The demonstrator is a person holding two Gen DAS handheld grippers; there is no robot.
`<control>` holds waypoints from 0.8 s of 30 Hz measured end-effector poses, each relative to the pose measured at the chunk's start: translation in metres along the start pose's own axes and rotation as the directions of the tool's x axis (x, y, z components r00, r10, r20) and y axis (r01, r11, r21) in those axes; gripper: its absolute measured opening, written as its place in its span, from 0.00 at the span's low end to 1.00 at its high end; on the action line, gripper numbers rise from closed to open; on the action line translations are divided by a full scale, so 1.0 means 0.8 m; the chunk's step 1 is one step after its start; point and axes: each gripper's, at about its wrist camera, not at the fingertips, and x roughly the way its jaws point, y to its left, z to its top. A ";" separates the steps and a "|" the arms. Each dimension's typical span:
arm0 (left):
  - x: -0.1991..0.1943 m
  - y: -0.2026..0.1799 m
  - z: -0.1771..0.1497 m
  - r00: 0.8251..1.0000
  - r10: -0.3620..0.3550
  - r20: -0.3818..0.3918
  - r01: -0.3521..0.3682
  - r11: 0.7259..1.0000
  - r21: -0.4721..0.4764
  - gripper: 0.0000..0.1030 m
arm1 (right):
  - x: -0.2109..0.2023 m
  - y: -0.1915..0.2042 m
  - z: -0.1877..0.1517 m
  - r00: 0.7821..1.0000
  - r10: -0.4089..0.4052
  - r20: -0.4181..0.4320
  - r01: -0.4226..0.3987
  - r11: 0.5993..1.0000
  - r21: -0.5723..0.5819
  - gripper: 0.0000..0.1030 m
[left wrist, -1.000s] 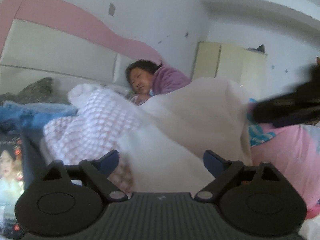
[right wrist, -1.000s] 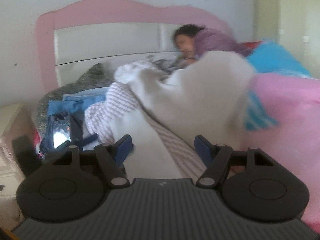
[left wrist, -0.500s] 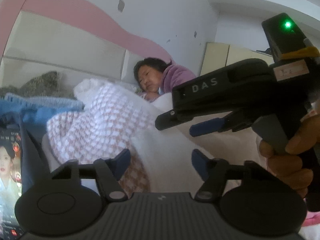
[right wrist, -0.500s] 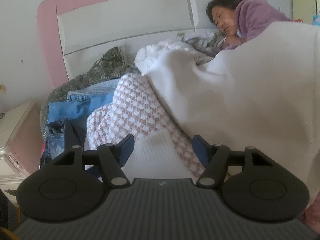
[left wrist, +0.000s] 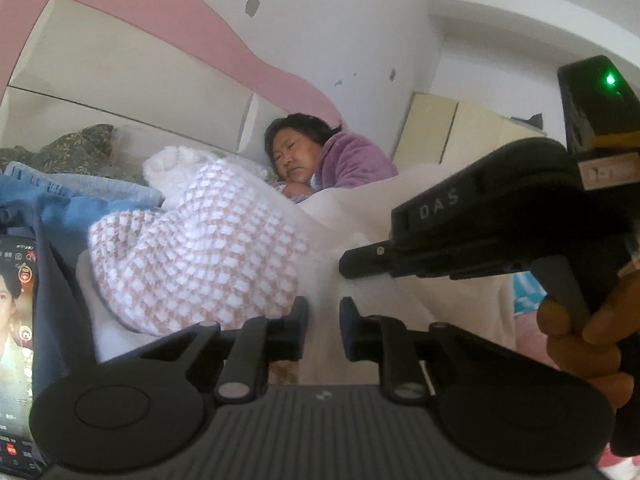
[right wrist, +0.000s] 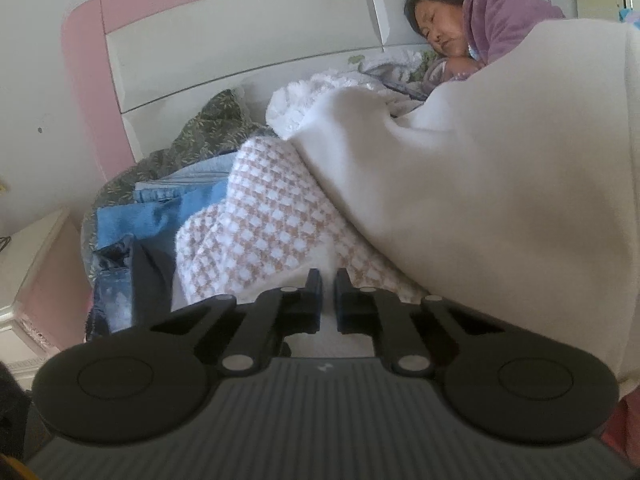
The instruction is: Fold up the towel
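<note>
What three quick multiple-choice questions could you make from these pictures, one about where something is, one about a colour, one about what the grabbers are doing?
1. Where is the phone with the lit screen?
A. far left edge of the left wrist view
B. on the headboard
C. on the cream towel

2. What colour is the headboard trim?
A. green
B. pink
C. black

3. How do the fingers of the right gripper stand?
A. spread wide apart
B. drawn close together on pale cloth of the towel
C. out of view

Answers: 1 A, its screen glows beside the blue clothes. 2 B, a pink band frames the white panels. 3 B, only a narrow gap with pale cloth shows between them.
</note>
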 end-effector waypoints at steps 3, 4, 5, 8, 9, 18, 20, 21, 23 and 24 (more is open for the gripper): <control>-0.011 -0.011 0.000 0.998 -0.044 0.033 0.044 0.999 0.012 0.18 | -0.018 0.004 -0.001 1.000 0.003 0.020 -0.003 1.000 -0.005 0.04; -0.016 -0.015 0.000 0.997 -0.060 0.043 0.059 0.998 0.018 0.18 | -0.025 0.005 -0.002 1.000 0.006 0.029 -0.005 1.000 -0.003 0.04; -0.020 -0.020 -0.001 0.996 -0.079 0.052 0.077 0.997 0.023 0.18 | -0.033 0.005 -0.003 0.999 0.006 0.039 -0.006 1.000 -0.001 0.04; -0.034 -0.034 -0.001 0.987 -0.140 0.074 0.138 0.990 0.032 0.18 | -0.060 0.004 -0.007 0.997 0.002 0.073 -0.003 1.000 0.013 0.04; -0.040 -0.038 -0.001 0.983 -0.165 0.078 0.162 0.986 0.033 0.18 | -0.069 0.003 -0.008 0.996 0.000 0.084 -0.001 1.000 0.019 0.04; -0.109 -0.100 -0.005 0.883 -0.462 0.080 0.456 0.886 0.080 0.18 | -0.213 -0.009 -0.066 0.972 -0.082 0.222 0.052 0.989 0.137 0.04; -0.129 -0.122 -0.008 0.848 -0.526 0.063 0.521 0.850 0.080 0.18 | -0.251 -0.010 -0.083 0.962 -0.106 0.251 0.065 0.984 0.168 0.04; -0.140 -0.135 -0.011 0.830 -0.555 0.049 0.550 0.831 0.085 0.18 | -0.273 -0.010 -0.095 0.957 -0.119 0.265 0.071 0.980 0.185 0.04; -0.163 -0.164 -0.021 0.794 -0.607 0.008 0.603 0.790 0.108 0.18 | -0.316 -0.009 -0.119 0.945 -0.157 0.285 0.098 0.972 0.212 0.04; -0.174 -0.179 -0.026 0.775 -0.632 -0.013 0.629 0.768 0.119 0.18 | -0.336 -0.010 -0.132 0.940 -0.177 0.291 0.112 0.968 0.226 0.04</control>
